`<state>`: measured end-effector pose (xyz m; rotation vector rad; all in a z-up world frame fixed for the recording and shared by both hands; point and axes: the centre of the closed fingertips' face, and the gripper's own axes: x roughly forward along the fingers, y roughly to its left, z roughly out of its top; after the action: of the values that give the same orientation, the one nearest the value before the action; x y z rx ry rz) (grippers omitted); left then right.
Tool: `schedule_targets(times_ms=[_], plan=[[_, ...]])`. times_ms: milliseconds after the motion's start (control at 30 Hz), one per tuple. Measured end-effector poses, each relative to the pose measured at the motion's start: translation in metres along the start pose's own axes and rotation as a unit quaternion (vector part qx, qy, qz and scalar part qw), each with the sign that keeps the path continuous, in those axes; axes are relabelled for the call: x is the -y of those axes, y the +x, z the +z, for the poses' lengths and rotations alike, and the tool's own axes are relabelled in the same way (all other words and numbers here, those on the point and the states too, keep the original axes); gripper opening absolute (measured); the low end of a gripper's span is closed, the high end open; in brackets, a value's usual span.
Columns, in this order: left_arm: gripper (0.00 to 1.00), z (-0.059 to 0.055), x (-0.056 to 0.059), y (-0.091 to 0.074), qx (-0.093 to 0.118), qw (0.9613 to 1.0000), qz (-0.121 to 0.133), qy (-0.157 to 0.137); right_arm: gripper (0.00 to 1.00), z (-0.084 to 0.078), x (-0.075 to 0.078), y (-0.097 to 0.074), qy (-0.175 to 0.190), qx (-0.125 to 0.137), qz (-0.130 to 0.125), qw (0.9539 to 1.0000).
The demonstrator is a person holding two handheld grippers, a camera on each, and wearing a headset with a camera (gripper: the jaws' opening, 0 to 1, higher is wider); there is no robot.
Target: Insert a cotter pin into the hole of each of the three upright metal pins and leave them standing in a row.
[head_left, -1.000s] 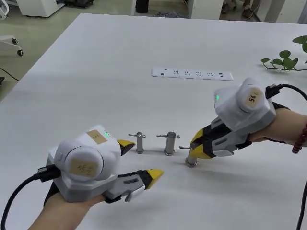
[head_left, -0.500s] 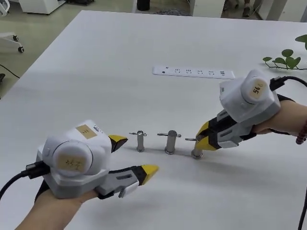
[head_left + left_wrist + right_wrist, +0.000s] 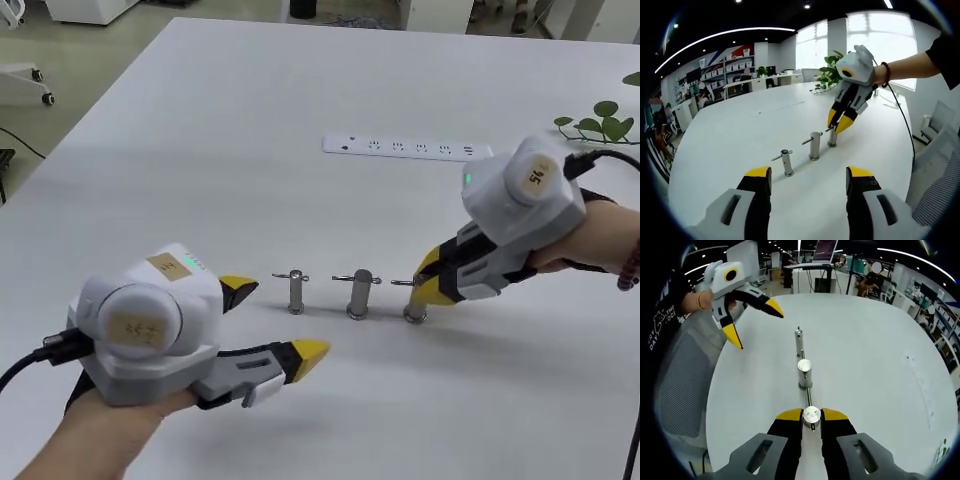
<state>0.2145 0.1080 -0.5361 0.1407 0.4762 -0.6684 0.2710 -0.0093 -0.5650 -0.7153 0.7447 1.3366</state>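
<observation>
Three pins [image 3: 358, 294] stand in a row at the centre of the head view on a white table [image 3: 250, 140], each with a cotter pin [image 3: 290, 277] through its top. The right gripper [image 3: 425, 285] pinches the right pin [image 3: 414, 314], while the left gripper [image 3: 278, 318] hangs spread at lower left, clear of the row. Tan stickers [image 3: 537, 175] on both grippers carry digits too small to read.

Third pin [image 3: 811, 414] now in line.
</observation>
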Motion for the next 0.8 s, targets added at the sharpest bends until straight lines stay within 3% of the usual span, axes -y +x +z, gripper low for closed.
schedule_targets(times_ms=[167, 300, 500, 667, 800], plan=[[0.61, -0.0006, -0.0004, -0.0002, 0.000, 1.0000, -0.001, -0.004, 0.08, -0.0014, 0.0017, -0.0002, 0.016, 0.007, 0.011, 0.9998], [0.61, -0.0009, 0.0004, -0.0002, 0.000, 1.0000, -0.002, -0.005, 0.08, -0.0008, -0.0001, 0.0002, -0.005, 0.012, 0.016, 0.9998], [0.63, -0.0020, 0.0023, 0.0005, -0.004, 1.0000, -0.004, -0.003, 0.09, -0.0020, 0.0001, 0.0017, 0.000, 0.015, 0.018, 0.9997], [0.63, -0.0019, 0.0006, -0.0004, -0.004, 1.0000, -0.001, -0.005, 0.09, -0.0041, 0.0003, 0.0029, -0.001, 0.014, 0.012, 0.9998], [0.64, -0.0030, -0.0029, -0.0011, -0.007, 1.0000, 0.004, -0.005, 0.16, 0.0005, 0.0047, -0.0030, 0.018, 0.037, -0.010, 0.9991]])
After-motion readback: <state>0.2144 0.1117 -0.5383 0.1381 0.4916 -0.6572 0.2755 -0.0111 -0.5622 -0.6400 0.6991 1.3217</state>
